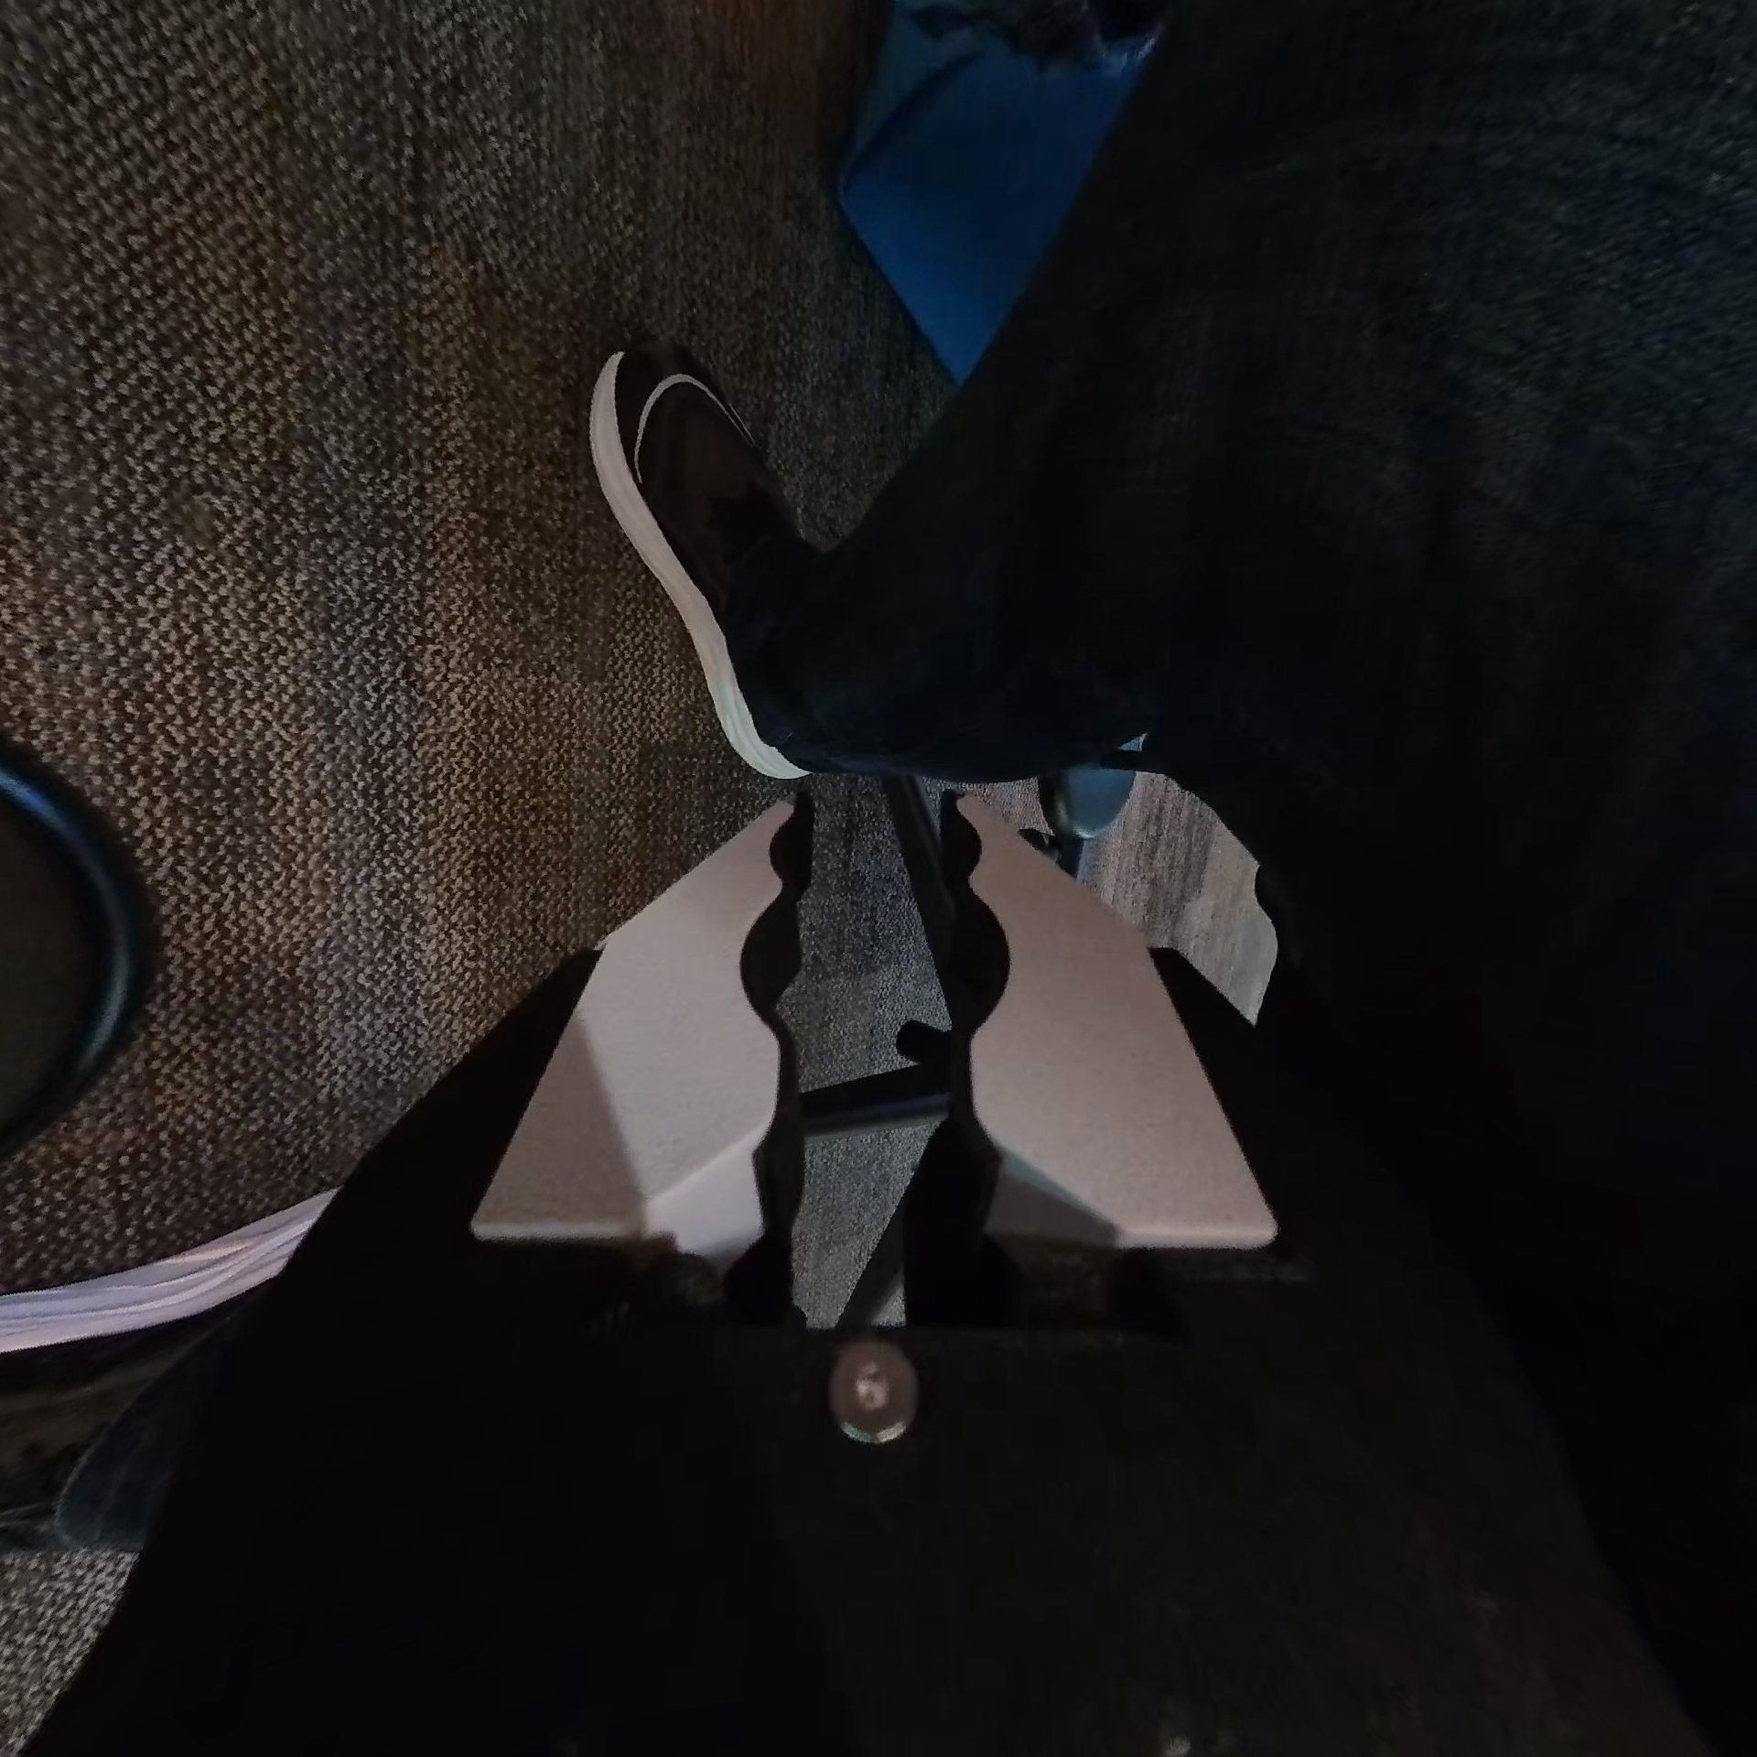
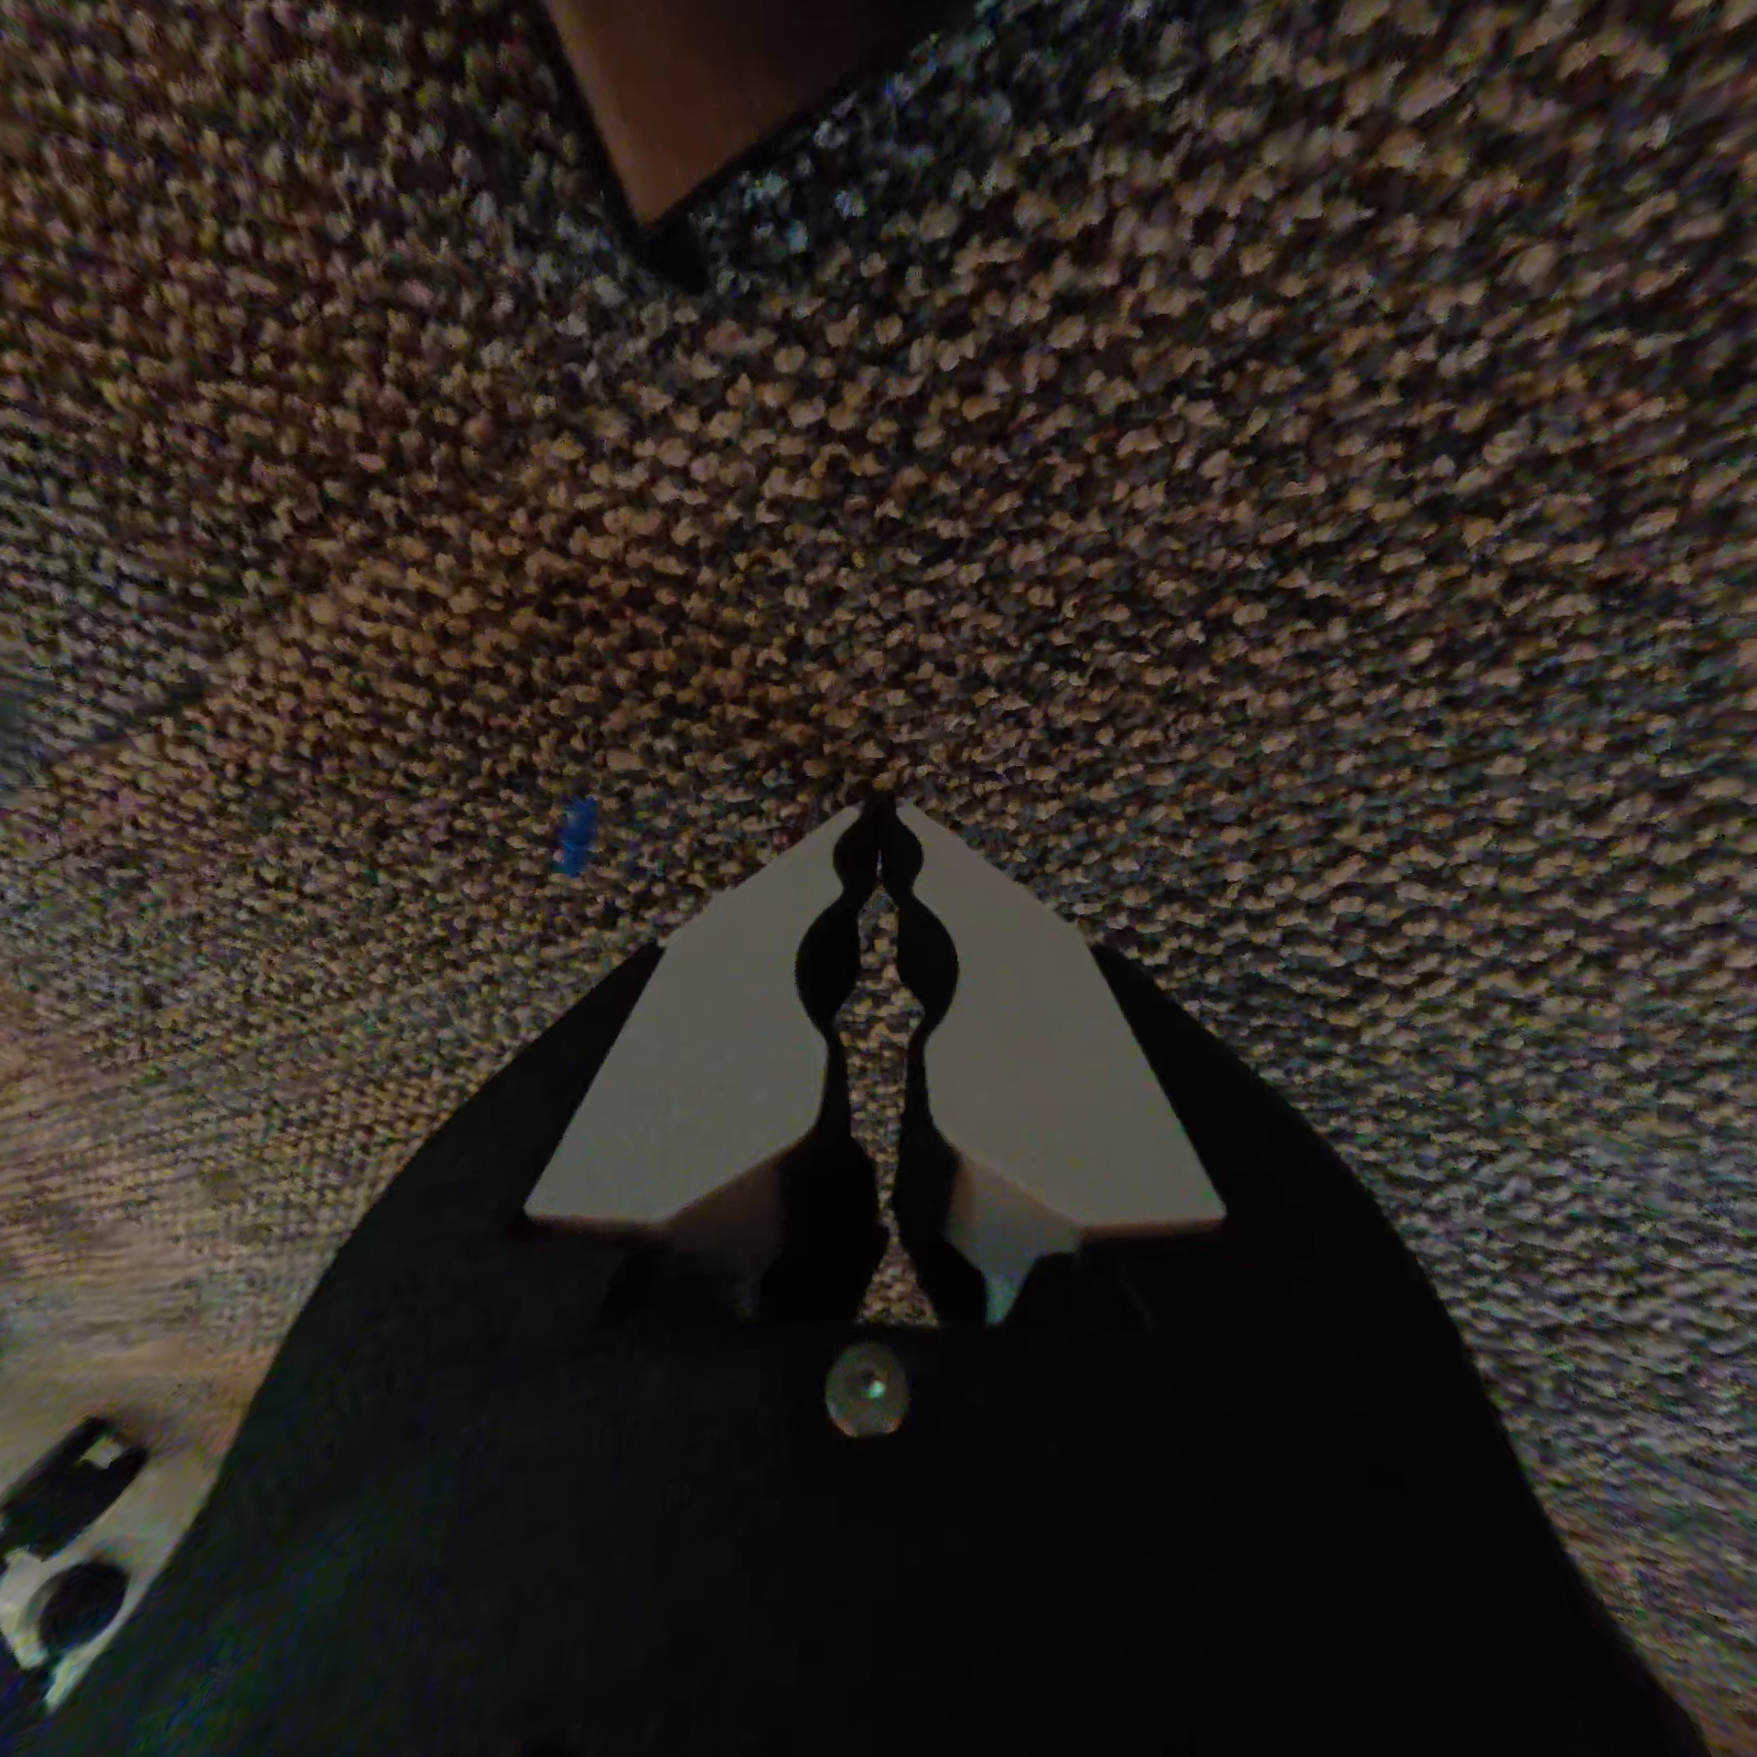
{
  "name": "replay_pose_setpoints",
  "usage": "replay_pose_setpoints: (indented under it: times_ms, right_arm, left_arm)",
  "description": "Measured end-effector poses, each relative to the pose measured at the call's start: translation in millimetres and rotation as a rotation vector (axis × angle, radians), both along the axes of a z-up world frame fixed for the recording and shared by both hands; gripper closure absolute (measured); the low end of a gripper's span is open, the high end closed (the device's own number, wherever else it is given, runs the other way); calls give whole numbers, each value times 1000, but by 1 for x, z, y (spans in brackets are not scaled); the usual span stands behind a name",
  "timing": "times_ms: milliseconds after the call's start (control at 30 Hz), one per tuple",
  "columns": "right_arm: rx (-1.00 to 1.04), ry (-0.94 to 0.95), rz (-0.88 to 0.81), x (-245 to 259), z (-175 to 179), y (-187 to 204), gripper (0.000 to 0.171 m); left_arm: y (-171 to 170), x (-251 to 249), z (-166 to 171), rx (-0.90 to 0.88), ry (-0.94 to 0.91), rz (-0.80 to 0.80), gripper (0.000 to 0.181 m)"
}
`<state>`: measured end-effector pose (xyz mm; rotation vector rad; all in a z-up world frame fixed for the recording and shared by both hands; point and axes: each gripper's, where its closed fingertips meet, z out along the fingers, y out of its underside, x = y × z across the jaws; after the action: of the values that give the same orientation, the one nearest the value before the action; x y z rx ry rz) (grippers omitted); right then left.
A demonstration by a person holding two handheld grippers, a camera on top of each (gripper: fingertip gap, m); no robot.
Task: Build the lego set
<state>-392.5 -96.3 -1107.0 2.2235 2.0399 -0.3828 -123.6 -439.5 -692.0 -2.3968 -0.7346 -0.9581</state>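
Note:
Both grippers point down at a speckled carpet in dim light. My left gripper (image 1: 877, 801) is open and empty, with a clear gap between its pale fingers (image 1: 685, 1027), above the floor beside a person's dark trouser leg (image 1: 1236, 475). My right gripper (image 2: 877, 808) is shut, tips touching, with nothing visible between them, close over the carpet (image 2: 951, 475). A small blue piece (image 2: 575, 837), perhaps a lego part, lies on the carpet to the left of the right gripper's tips, apart from them.
A black shoe with a white sole (image 1: 685, 513) rests on the carpet ahead of the left gripper. A blue object (image 1: 960, 190) lies at the top. A chair base and castor (image 1: 1084, 799) show behind the fingers. A brown post (image 2: 704, 105) stands at the top of the right wrist view. Across from one pair of fingers to the other is roughly 60 cm.

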Motion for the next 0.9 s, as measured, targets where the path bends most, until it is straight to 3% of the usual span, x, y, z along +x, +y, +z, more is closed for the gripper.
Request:
replay_pose_setpoints:
  times_ms: [233,367,500,667,767,900]
  right_arm:
    - [-198,133,-110,-14,26,-14,171]
    - [-184,193,147,-16,33,-48,155]
    - [-233,226,316,-4,33,-101,155]
    - [-239,218,347,15,19,-151,149]
    - [-154,205,313,15,10,-153,143]
    - [-66,189,316,12,2,-152,151]
  left_arm:
    - [10,-6,12,40,18,-3,157]
    - [8,-1,9,35,13,-14,157]
    - [7,-2,8,36,-8,-2,156]
    - [9,-5,11,47,-3,3,156]
    - [8,-5,10,45,-10,8,156]
    - [8,-5,10,46,-11,13,156]
